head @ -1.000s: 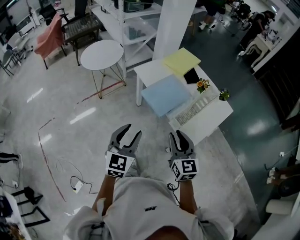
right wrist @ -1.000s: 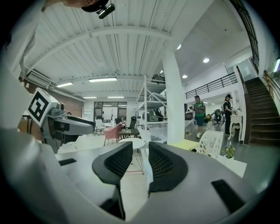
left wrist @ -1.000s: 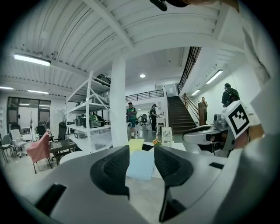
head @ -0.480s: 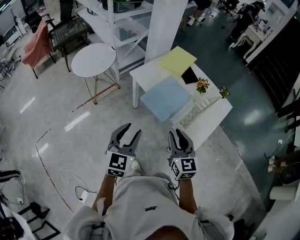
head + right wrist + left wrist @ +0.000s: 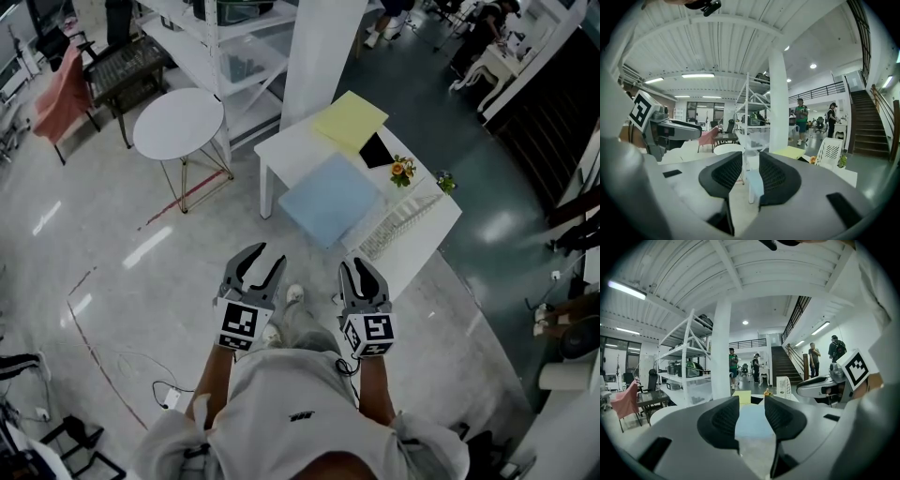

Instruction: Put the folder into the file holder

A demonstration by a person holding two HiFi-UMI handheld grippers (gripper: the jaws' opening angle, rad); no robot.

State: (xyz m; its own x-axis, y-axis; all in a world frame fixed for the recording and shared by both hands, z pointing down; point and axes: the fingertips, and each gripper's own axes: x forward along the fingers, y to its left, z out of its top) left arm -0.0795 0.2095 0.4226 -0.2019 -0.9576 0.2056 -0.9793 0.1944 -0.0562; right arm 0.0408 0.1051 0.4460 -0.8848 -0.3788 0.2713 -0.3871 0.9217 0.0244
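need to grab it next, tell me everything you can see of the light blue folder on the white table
The light blue folder is a plain, flat rectangle, matte and closed. It lies flat on the white table, near the edge closest to the person. The white file holder stands close beside it, and the yellow folder lies further back. Nothing rests on it. The left gripper and right gripper are both well short of it.
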